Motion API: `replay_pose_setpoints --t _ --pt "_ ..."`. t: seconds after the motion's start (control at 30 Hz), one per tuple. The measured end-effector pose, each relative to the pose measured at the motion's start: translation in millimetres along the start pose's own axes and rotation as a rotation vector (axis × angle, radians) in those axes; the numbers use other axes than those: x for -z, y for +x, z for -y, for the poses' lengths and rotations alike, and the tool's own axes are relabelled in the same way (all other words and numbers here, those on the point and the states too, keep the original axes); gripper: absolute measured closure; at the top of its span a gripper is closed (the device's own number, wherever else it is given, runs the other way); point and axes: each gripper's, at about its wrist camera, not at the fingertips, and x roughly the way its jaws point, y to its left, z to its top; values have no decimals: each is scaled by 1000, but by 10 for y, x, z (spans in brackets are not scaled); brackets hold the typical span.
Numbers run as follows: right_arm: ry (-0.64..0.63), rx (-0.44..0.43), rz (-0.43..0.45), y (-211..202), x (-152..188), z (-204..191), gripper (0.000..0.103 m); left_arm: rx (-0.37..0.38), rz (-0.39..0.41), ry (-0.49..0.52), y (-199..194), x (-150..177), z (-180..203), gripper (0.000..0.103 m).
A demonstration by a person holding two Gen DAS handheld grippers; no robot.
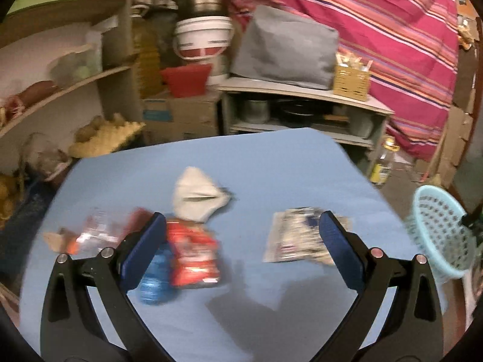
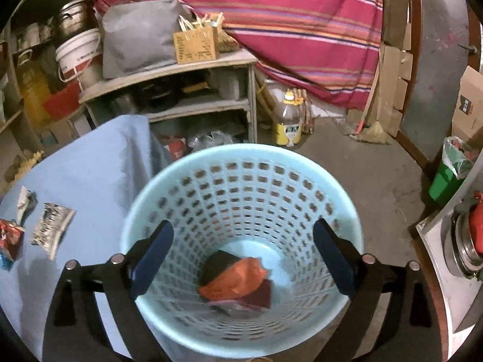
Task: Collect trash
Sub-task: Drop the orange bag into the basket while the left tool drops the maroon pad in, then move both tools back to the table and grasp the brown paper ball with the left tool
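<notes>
My left gripper point(image 1: 241, 223) is open and empty above the blue table point(image 1: 271, 163). Between and beyond its fingers lie a red snack wrapper point(image 1: 193, 256) with a blue wrapper point(image 1: 155, 283) by it, a white crumpled paper point(image 1: 196, 196), a silver printed wrapper point(image 1: 299, 235) and a clear plastic wrapper point(image 1: 96, 235) at the left. My right gripper point(image 2: 243, 229) is open and empty over the light blue perforated basket point(image 2: 241, 163), which holds an orange wrapper point(image 2: 232, 280) and dark pieces. The silver wrapper point(image 2: 51, 229) and red wrapper point(image 2: 10, 235) show at the left of the right wrist view.
The basket point(image 1: 437, 235) stands off the table's right edge. Behind the table are a grey shelf unit point(image 1: 302, 111), wooden shelves point(image 1: 60, 90), a white bucket point(image 1: 205, 39) and a striped red cloth point(image 1: 377, 30). A bottle point(image 2: 288, 117) and a green bin point(image 2: 446, 178) stand on the floor.
</notes>
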Motion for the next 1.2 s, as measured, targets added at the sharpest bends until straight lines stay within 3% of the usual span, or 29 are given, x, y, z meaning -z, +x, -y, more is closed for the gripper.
replay_pose_setpoints --t 0.2,0.37,0.67,0.9,1.03,1.2 --pt "-2 -41 42 -133 128 -492 6 -44 15 -64 45 56 -772 5" --pt "-39 -64 60 -199 225 -918 6 -130 12 -79 159 113 -1310 5" --pt "-100 -163 49 -186 321 -1702 6 -149 -78 -178 419 291 -2132 5" --pt "-186 -172 48 -156 393 -2132 6 -182 -161 -221 660 485 -2630 5" --pt "-174 -175 44 -128 375 -2170 6 -153 -195 -279 813 554 -2863 5" --pt "-153 -173 26 -36 350 -2211 6 -169 -231 -249 946 589 -2820 8"
